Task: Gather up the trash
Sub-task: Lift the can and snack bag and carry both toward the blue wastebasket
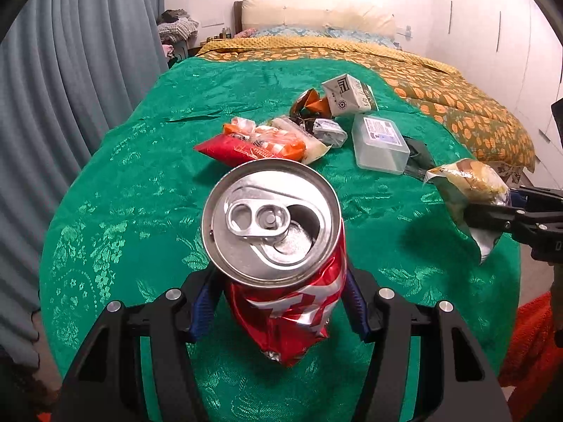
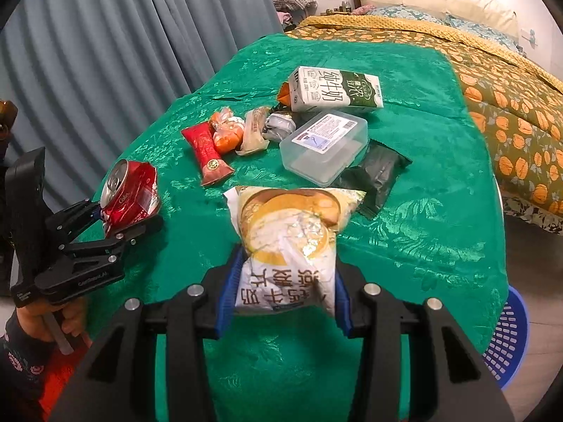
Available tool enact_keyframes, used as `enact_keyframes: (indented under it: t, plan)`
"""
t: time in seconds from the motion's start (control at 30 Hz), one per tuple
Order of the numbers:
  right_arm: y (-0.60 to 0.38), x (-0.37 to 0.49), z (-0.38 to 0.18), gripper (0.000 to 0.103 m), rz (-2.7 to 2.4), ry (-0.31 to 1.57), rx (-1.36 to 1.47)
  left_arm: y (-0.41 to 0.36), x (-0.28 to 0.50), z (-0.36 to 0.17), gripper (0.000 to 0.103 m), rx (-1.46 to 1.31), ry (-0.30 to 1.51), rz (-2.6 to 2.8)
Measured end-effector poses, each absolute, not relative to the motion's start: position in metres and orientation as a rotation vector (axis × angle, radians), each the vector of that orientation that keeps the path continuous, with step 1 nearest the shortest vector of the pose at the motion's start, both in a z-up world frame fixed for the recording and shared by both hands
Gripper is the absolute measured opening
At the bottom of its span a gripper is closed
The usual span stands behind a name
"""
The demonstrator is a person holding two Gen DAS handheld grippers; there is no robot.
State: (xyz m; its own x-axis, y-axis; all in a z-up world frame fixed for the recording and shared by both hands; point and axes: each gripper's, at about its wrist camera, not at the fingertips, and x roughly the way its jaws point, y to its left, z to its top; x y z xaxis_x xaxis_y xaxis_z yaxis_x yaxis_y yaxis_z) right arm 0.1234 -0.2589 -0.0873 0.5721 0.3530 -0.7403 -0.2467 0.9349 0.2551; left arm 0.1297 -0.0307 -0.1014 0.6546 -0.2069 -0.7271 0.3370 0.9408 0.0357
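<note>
Gripping a crushed red soda can [image 1: 281,256] in my left gripper [image 1: 278,302], I have the blue pads [image 1: 202,307] pressed against its dented sides, so the can stands upright between them with its silver top and pull tab facing the camera, lifted clear of the green satin cloth [image 1: 147,183]. My right gripper [image 2: 285,285] is clamped on a yellow and white snack bag [image 2: 292,242], the jaws pinching its printed lower end while the rest of the bag sticks forward above the cloth.

Further along the cloth lies the rest of the trash, close together: a red wrapper [image 2: 207,154], an orange wrapper [image 2: 227,130] just beside it, a pale crumpled wrapper [image 2: 253,133], a grey crumpled wrapper [image 2: 279,125], a white and green milk carton [image 2: 336,89] lying on its side, and a clear plastic box [image 2: 323,147] with a label on its lid. A dark green packet [image 2: 380,172] lies partly under that box.

From the right wrist view, a hand [image 2: 52,320] holds the left gripper's handle at the left edge of the cloth. A blue plastic basket [image 2: 510,344] sits on the floor past the cloth's right edge. Beyond the cloth are an orange-patterned bedspread [image 2: 510,112], pillows [image 1: 316,14] and grey-blue curtains [image 1: 70,70].
</note>
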Motion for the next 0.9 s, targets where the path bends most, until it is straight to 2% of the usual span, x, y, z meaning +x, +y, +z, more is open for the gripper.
enact_keyframes:
  t: [0.9]
  plan:
    - [-0.265, 0.117, -0.092, 0.044, 0.351, 0.891, 0.116, -0.047, 0.122, -0.098, 0.060, 0.250, 0.757, -0.298]
